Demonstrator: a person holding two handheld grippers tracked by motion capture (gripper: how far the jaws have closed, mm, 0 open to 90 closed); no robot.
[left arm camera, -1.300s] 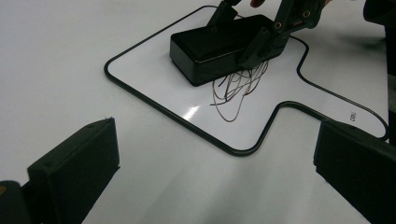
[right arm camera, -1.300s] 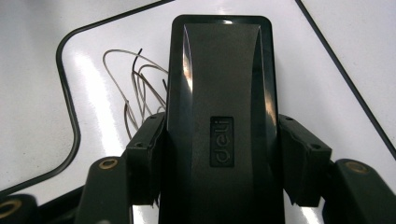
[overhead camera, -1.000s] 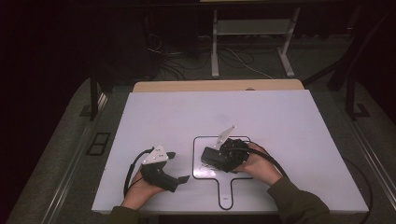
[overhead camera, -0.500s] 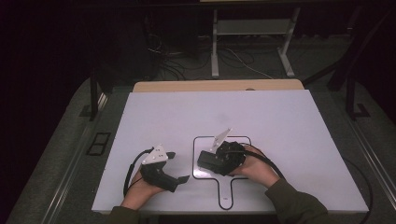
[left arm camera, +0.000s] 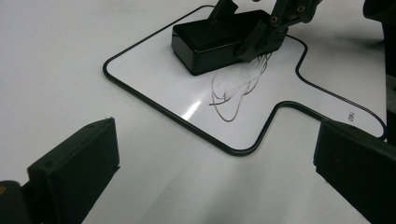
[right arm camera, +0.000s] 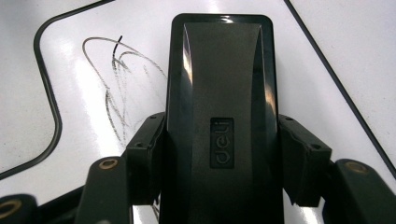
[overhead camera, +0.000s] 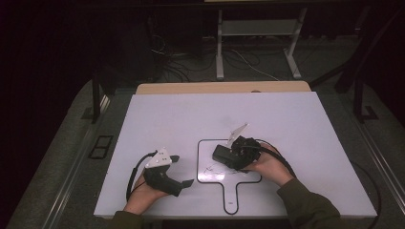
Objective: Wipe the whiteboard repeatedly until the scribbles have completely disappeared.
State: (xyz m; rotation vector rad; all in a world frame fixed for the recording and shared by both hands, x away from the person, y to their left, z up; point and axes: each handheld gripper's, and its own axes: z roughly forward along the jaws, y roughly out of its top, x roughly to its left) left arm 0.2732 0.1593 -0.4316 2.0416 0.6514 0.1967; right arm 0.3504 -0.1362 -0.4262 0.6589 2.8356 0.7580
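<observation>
Eraser [right arm camera: 223, 116] clamped between right gripper [right arm camera: 223, 163] fingers [right arm camera: 147, 158], on whiteboard [right arm camera: 74, 154]

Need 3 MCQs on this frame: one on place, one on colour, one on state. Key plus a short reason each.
1. Where does the eraser sit?
A. On the small whiteboard
B. On the floor
C. In the left tongs

2. What colour is the eraser?
A. White
B. Black
C. Red

3. What state are the right tongs in?
A. Wide open, nothing between them
B. Shut on the eraser
C. Shut on a pen

Key:
1 A: the high view and the left gripper view show it inside the board's black outline, beside the scribbles.
2 B: its glossy casing is black in both gripper views.
3 B: the right gripper view shows both pads pressed against the eraser's sides.
</observation>
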